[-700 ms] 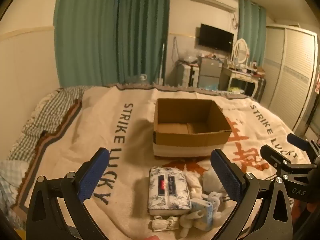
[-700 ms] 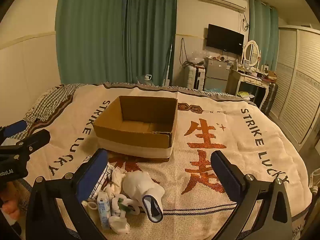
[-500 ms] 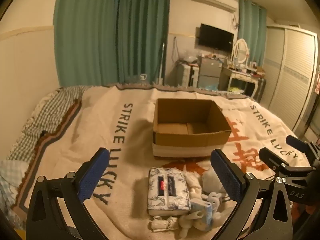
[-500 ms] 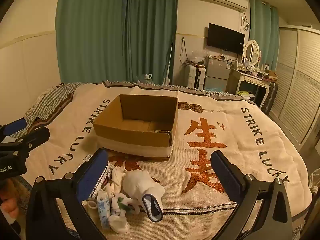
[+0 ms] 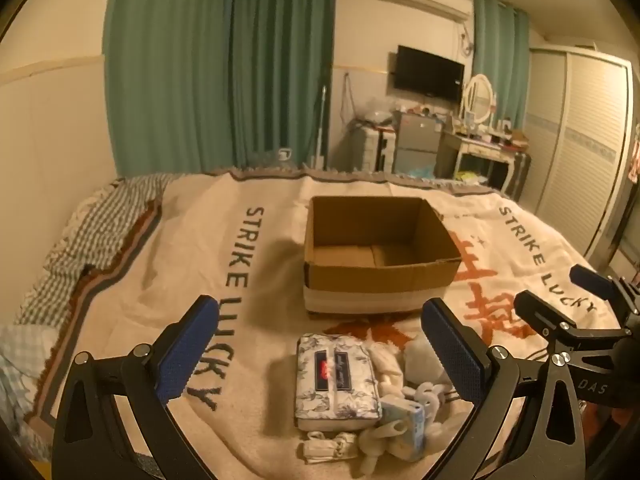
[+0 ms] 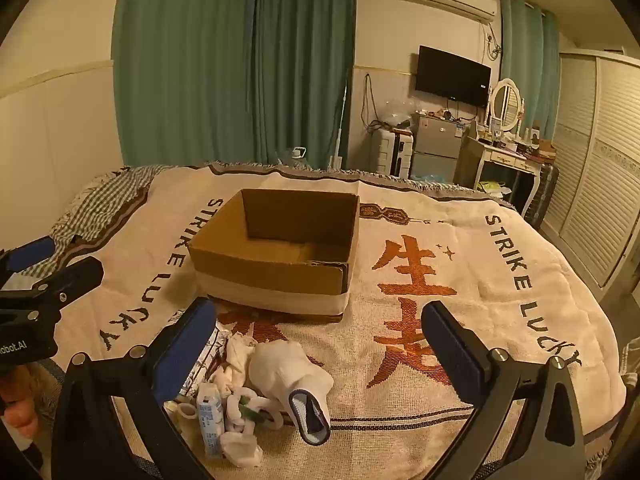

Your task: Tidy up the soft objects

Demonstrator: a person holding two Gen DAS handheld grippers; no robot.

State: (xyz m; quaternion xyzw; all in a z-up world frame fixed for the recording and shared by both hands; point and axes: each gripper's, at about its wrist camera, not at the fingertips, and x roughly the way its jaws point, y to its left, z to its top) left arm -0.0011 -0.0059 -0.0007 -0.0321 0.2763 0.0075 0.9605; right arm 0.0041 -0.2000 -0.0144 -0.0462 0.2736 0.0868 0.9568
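An open, empty cardboard box (image 5: 380,252) (image 6: 276,256) stands on the bed blanket. In front of it lies a pile of soft things: a floral tissue pack (image 5: 336,380), a small blue tissue packet (image 5: 404,428) (image 6: 210,416), white socks and rolled cloth (image 5: 384,368) (image 6: 240,360), and a white cap with a dark brim (image 6: 292,380). My left gripper (image 5: 320,352) is open and empty, hovering above the tissue pack. My right gripper (image 6: 320,352) is open and empty, above and right of the cap. Each gripper shows at the edge of the other's view (image 5: 568,312) (image 6: 44,276).
The cream blanket (image 6: 460,304) with "STRIKE LUCKY" lettering covers the bed. A checked sheet (image 5: 80,240) lies at the left edge. Green curtains (image 5: 220,68), a TV, a dresser (image 6: 508,160) and a wardrobe (image 6: 600,168) stand beyond the bed.
Both grippers have drifted very slightly. Nothing was picked up or moved.
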